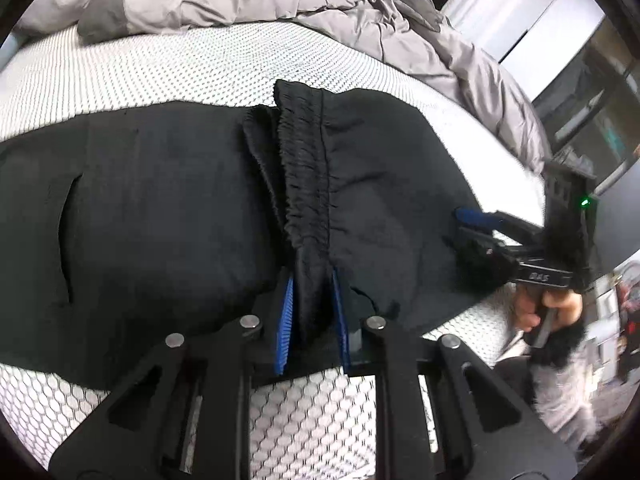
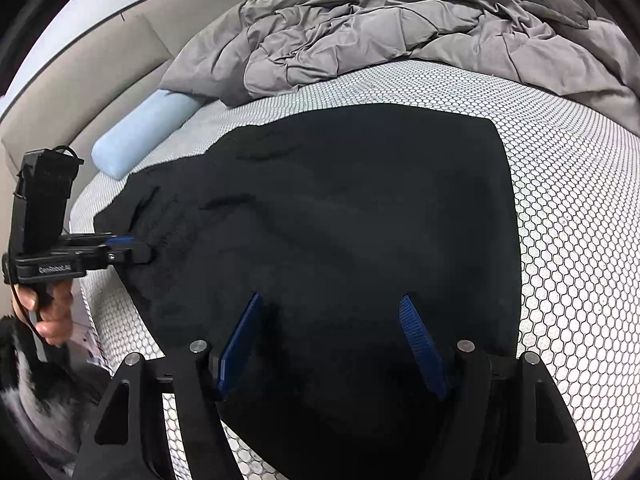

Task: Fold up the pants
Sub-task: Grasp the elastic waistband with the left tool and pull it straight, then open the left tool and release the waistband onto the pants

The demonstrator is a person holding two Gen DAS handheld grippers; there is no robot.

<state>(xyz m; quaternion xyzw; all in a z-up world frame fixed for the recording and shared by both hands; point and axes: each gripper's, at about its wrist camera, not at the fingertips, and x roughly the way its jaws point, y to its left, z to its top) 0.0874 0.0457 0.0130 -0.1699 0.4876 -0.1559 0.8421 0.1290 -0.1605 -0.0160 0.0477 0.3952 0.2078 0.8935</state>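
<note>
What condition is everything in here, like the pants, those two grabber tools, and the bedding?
Black pants: spread on the mattress, partly folded, waistband bunched.
Left gripper: jaws shut on the waistband.
Right gripper: jaws open, over the pants, holding nothing.
Grey comforter: crumpled in a heap at the far side.
Mattress: bare, honeycomb cover showing.
Light blue bolster: lying by the headboard.

I count one pair of black pants [image 2: 340, 216], one grey comforter [image 2: 360, 28], one pale blue bolster [image 2: 140, 136] (right wrist view only), one honeycomb-patterned mattress [image 2: 568, 208], and my two grippers: left [image 1: 312, 320], right [image 2: 332, 344].
</note>
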